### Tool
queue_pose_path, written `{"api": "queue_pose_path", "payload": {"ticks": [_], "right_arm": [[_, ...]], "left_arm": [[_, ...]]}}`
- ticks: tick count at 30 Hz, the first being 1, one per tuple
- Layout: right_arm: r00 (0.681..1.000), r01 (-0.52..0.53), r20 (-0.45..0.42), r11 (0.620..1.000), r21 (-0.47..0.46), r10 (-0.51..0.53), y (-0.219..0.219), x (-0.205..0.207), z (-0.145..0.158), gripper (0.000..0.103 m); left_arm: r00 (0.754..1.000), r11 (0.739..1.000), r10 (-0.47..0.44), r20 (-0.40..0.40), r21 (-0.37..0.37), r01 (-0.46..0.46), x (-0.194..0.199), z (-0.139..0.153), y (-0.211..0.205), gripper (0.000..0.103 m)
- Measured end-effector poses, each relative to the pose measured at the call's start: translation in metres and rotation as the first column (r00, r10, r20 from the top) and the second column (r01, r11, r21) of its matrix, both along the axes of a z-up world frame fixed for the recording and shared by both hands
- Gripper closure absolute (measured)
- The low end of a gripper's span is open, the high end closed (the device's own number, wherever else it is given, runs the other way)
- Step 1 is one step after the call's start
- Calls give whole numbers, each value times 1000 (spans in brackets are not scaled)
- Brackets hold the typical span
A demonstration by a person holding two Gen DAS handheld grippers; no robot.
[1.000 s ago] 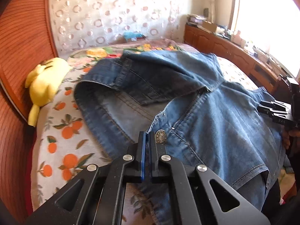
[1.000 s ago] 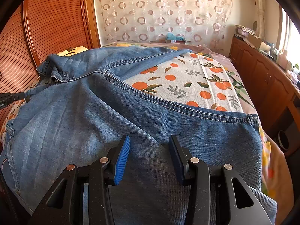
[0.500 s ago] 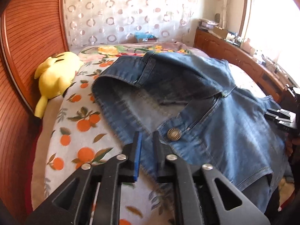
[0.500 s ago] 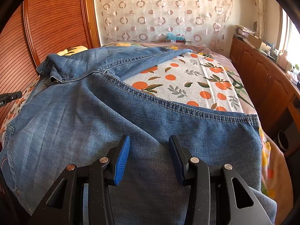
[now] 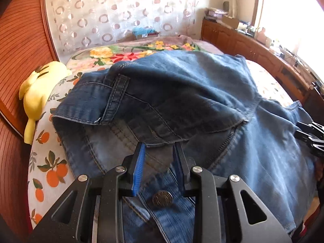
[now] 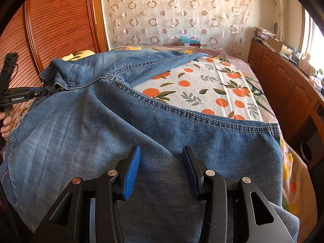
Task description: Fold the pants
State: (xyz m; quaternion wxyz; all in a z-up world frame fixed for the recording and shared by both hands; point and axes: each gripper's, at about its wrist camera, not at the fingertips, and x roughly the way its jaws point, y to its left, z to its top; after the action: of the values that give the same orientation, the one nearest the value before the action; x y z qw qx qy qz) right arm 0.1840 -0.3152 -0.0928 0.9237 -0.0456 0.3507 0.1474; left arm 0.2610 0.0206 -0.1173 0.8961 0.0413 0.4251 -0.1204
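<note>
Pants: while the denim pants [image 5: 202, 105] are lying spread over the bed [image 6: 202, 89], we are seeing the waistband end bunched toward the headboard [image 6: 60, 24].
Left tool [image 5: 160, 151]: we are watching its jaws, which have just been opening, standing apart above the waistband, released, with the metal button [image 5: 162, 198] lying between the fingers nearer the camera, and nothing pressed.
Right tool [image 6: 161, 156]: we are seeing it poised with jaws parted above the flat leg fabric, gripping nothing.
Bedside: we are noticing a yellow plush toy [image 5: 38, 89] lying beside the pants.
</note>
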Motion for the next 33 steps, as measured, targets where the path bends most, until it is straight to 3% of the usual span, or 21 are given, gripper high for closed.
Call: {"api": "queue_pose_path", "payload": {"ticks": [5,12,24,33], "right_arm": [[1000,0,-1,1000,7,0,-1,0,0,58],[1000,1,-1,1000,8,-1,0,0,0,58],[1000,1,-1,1000,9,-1,0,0,0,58],[1000,2,-1,1000,10,-2,0,0,0,58]], "left_arm": [[999,999,9,-31,-32,-10,7,-2,1,73],[1000,998,29,-11,-58,-29,10,0,-1,73],[998,997,62,-29,-39,-63,18,-3,-6,68],[1000,1000,23,-1,11,-23,12,-1,-8,68]]}}
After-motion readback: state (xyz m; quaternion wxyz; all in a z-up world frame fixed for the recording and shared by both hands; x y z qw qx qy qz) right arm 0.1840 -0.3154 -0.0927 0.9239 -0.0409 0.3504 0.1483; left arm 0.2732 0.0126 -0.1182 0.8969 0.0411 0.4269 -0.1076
